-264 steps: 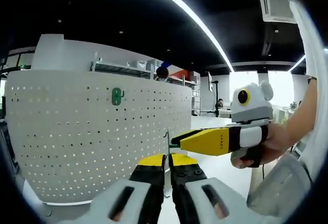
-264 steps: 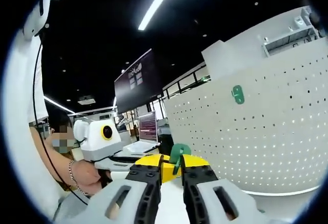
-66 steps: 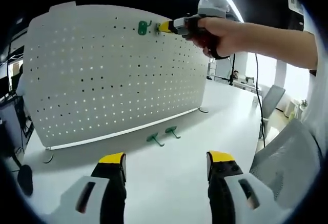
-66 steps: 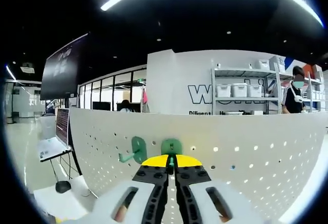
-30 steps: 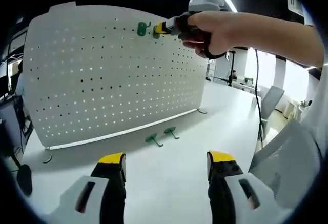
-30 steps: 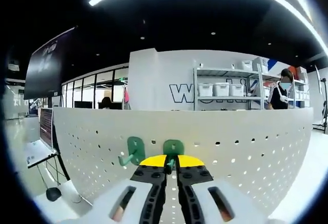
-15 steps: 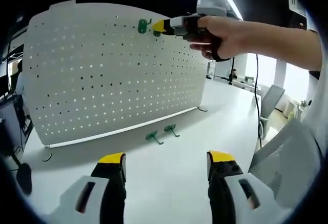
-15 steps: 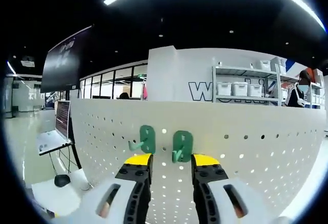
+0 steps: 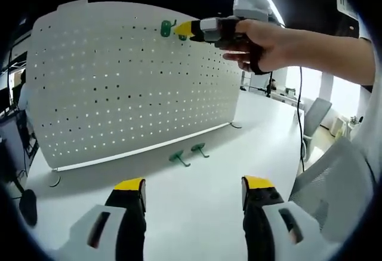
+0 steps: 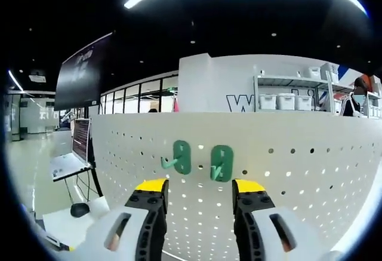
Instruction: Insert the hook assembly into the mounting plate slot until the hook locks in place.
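Left claw: jaws stood wide apart, grasping nothing, held low over the white counter.

Right claw: released, jaws spread, nothing between them, facing the upper part of the pegboard from close by. In the left gripper view the same claw appeared at upper right, gripped by a person's hand, its yellow tips just beside the mounted hooks.

Pegboard: white perforated mounting plate, standing upright on the counter on small feet.

Mounted hooks, two: green. The left hook and the right hook sat side by side on the pegboard, near its top edge, prongs projecting forward. Both lay between and just above the right claw's jaw tips, not touched by either jaw. From the left gripper view one green hook was plain near the top of the board; the second was largely hidden by the claw.

Loose hooks, two: green and, lying on the counter just in front of the pegboard's lower edge, near each other.
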Demonstrator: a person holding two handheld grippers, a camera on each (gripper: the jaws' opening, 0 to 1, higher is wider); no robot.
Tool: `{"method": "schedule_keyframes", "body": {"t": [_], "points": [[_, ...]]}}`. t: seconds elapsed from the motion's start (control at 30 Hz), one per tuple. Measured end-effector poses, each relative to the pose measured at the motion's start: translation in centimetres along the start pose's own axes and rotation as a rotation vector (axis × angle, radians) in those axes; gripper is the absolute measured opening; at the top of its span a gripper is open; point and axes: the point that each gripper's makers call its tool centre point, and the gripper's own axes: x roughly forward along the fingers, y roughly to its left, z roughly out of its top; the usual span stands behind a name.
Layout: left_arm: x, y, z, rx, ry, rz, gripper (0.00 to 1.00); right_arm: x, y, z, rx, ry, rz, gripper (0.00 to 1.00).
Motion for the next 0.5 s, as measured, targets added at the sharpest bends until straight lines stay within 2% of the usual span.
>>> {"method": "schedule_keyframes", "body": {"t": [0.1, 0.17, 0.23, 0.4, 0.5], "points": [[0.0, 0.1, 0.0, -0.001, -0.001, 0.002, 0.67, -0.3, 0.2, 0.0, -0.001, 0.000, 0.023, 0.40], [0.0, 0.1, 0.0, -0.003, -0.002, 0.001, 0.67, -0.7, 0.4, 0.0, -0.047, -0.009, 0.056, 0.41], [0.0, 0.1, 0.0, -0.002, -0.001, 0.001, 0.67, -1.0, 0.7, -0.4, -0.039, -0.004, 0.096, 0.42], [0.0, 0.0, -0.1, -0.001, 0.004, -0.005, 0.67, -2.1, 1.5, -0.5, 0.035, -0.053, 0.220, 0.43], [0.0, -0.2, -0.1, 0.001, 0.005, -0.008, 0.67, -2.5, 1.3, -0.7, 0.062, -0.064, 0.240, 0.45]]}}
